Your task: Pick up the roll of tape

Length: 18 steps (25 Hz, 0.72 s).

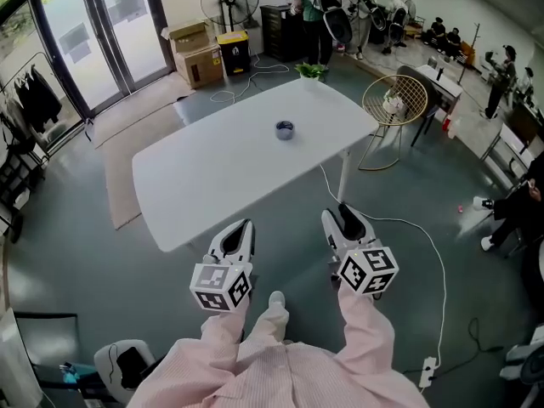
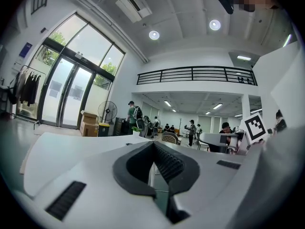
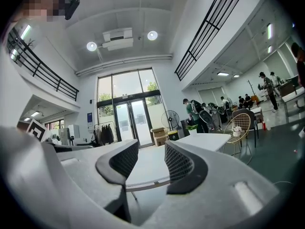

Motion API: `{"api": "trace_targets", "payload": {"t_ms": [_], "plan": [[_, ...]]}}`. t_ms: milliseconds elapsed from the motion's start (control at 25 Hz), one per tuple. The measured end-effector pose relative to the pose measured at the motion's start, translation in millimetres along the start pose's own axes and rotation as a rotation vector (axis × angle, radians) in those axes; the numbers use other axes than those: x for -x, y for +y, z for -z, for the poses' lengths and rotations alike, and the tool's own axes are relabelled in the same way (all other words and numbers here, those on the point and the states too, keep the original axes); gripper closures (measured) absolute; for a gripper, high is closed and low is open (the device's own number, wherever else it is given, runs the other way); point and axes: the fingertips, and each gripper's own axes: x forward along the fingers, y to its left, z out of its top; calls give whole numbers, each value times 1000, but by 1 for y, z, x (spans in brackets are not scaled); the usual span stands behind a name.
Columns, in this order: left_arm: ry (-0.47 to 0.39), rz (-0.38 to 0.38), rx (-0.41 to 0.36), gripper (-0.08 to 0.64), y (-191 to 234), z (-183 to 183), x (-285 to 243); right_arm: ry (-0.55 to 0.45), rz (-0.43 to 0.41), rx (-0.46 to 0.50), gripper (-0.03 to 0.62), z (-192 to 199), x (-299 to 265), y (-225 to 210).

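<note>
The roll of tape [image 1: 284, 130], a small dark ring, lies flat on the white table [image 1: 212, 177], toward its far right part. Both grippers hang in front of the table's near edge, well short of the tape. My left gripper [image 1: 241, 230] is below the edge's middle; in the left gripper view its pads meet at the tips [image 2: 153, 144], holding nothing. My right gripper [image 1: 344, 217] sits to its right, near the table leg. Its jaws [image 3: 151, 151] stand apart, with the tabletop [image 3: 205, 140] showing through the gap.
A gold wire chair [image 1: 395, 100] stands at the table's right end. A white cable [image 1: 425, 245] runs over the floor to a power strip [image 1: 427, 371]. Cardboard boxes [image 1: 197, 53], a fan [image 1: 229, 2] and several people are beyond the table. A clothes rack [image 1: 30, 96] is at the left.
</note>
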Motion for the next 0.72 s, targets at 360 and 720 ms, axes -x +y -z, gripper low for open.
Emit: {"api": "trace_targets", "payload": {"t_ms": [360,720], "plan": [[12,23,24,558,42,-10,-86,19,7,-20,413,-3,-84,-39],[28,30,20,560,92,-28,-158,31,-14,-122,413,-8,-167,-65]]}}
